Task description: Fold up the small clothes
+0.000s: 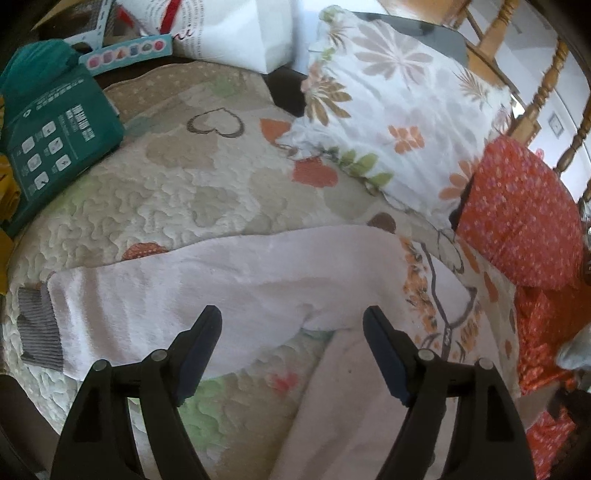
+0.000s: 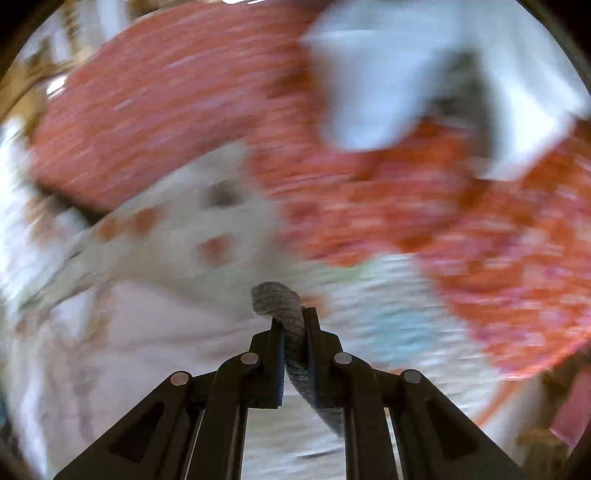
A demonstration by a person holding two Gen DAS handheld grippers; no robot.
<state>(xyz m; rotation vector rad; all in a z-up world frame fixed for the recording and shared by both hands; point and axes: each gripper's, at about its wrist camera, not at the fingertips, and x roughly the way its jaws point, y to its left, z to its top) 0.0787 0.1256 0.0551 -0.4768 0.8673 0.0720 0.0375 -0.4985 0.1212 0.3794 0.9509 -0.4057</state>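
A pair of small pale pink trousers (image 1: pixel 207 291) lies on the quilted bedspread (image 1: pixel 155 199), one leg stretched left and ending in a grey ribbed cuff (image 1: pixel 38 326), the other running down the frame (image 1: pixel 354 417). My left gripper (image 1: pixel 291 325) is open and empty, hovering over the crotch of the trousers. My right gripper (image 2: pixel 293 321) is shut on a grey ribbed cuff (image 2: pixel 291 332) and holds it up. The right wrist view is heavily motion-blurred; pale pink cloth (image 2: pixel 110 354) shows at lower left.
A floral pillow (image 1: pixel 399 110) and a red patterned cushion (image 1: pixel 521 214) lie at the right. A green box (image 1: pixel 51 136) and a white bag (image 1: pixel 240 29) sit at the back left. Wooden bed rails (image 1: pixel 546 85) stand at far right. A light blue garment (image 2: pixel 406 81) lies on red cloth.
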